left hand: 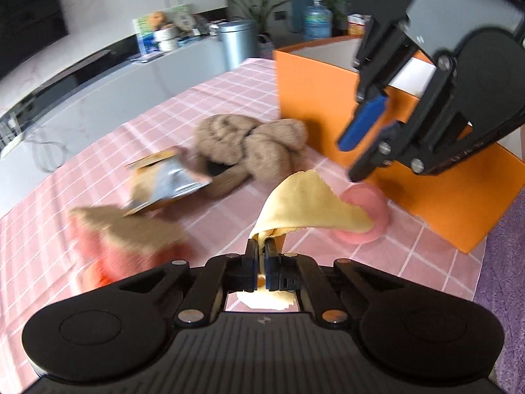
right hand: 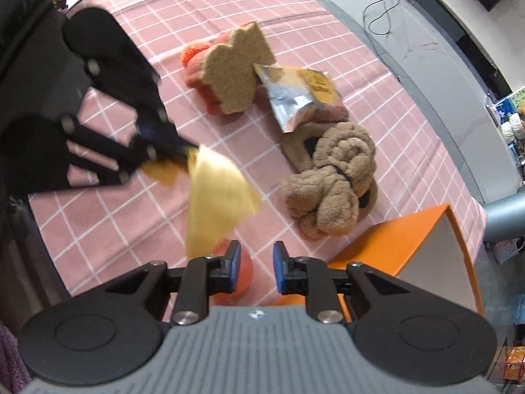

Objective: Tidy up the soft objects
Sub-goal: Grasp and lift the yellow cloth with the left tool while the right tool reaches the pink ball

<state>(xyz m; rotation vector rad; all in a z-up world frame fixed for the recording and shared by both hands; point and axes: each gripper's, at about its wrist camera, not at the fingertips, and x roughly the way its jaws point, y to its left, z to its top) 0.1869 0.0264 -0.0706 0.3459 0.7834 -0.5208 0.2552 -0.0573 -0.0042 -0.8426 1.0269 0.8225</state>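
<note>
Two grippers work over a pink checked tablecloth that covers the whole work surface, and the biggest thing standing on it is an orange box, open at the top, at the far right edge of the cloth in the left wrist view. Next in size is a knotted brown plush bundle lying just in front of the box, then a tan sponge-like pad resting on an orange-red knitted piece, with a crumpled silver and yellow snack pouch between pad and bundle. The left gripper is clenched on a thin yellow cloth, pinching one corner so that the sheet fans upward and forward from the jaws; in the right wrist view the same cloth hangs free of the table, its long axis running from the pinch toward the right gripper. The right gripper stands with its blue pads parted and nothing between them, pointing steeply down beside the box. A small pink round soft object lies on the cloth close to the box, partly hidden by the yellow cloth's free tip. Judging by the layout, the coming move is carrying the cloth rightward and up over the box rim: the box lies ahead and to the right of the left jaws, and the left hand alone has the cloth, though the right hand is the nearer to the box.
</note>
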